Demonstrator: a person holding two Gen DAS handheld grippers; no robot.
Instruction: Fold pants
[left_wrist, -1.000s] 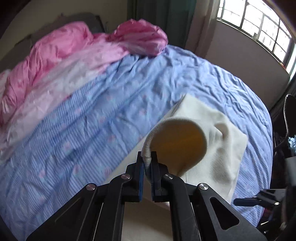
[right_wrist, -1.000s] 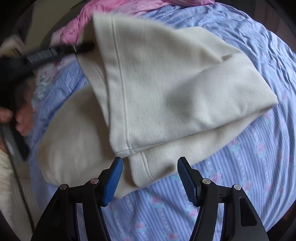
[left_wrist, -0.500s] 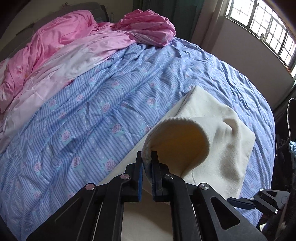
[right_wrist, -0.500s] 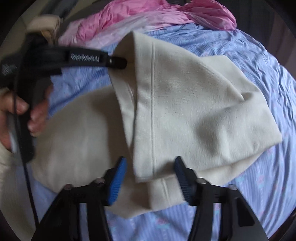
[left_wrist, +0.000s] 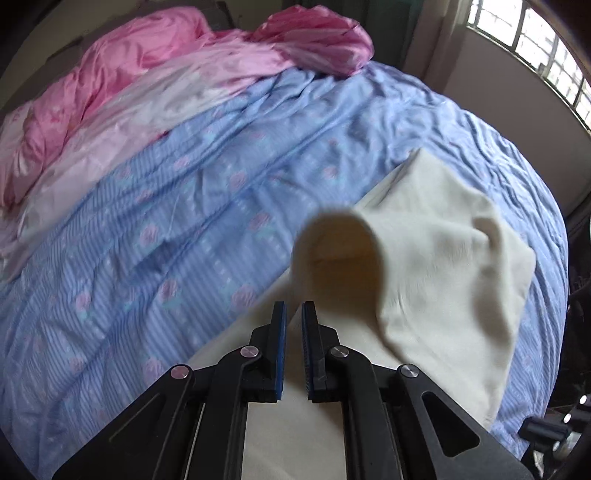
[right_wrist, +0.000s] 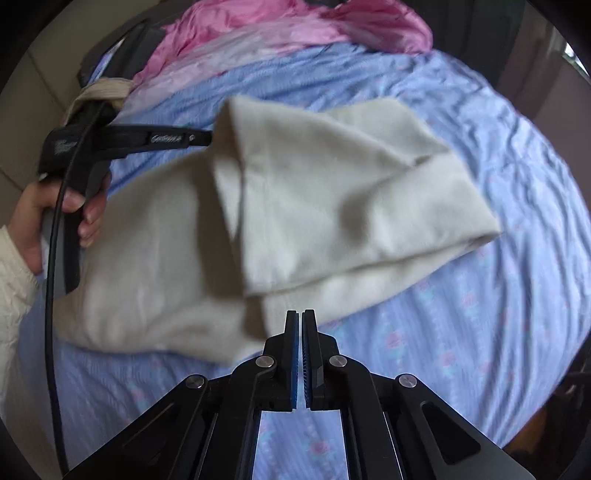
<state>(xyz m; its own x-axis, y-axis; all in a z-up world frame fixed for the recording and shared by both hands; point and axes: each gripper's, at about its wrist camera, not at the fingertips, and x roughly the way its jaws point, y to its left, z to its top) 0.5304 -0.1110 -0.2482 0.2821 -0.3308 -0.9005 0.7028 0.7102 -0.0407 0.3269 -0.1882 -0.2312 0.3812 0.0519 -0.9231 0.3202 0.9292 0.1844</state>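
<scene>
Right wrist view, right tongs (right_wrist: 300, 314) just closed, empty, pants (right_wrist: 332, 199) beyond, left tongs (left_wrist: 293, 308) pinching them.

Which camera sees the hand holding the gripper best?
The right wrist view. There the hand shows at the left edge, wrapped round the left gripper's handle. The left wrist view shows no hand, only the gripper's fingers.

Saw both grippers alike: left gripper (left_wrist: 294, 314) and right gripper (right_wrist: 300, 321) black, angular linkage arms, silver round screws at pivots, blue ribbed pads on fingers (right_wrist: 291, 354). Noted white lettering along left body, black cable (right_wrist: 55, 236) trailing, cream knit sleeve (right_wrist: 11, 291).
</scene>
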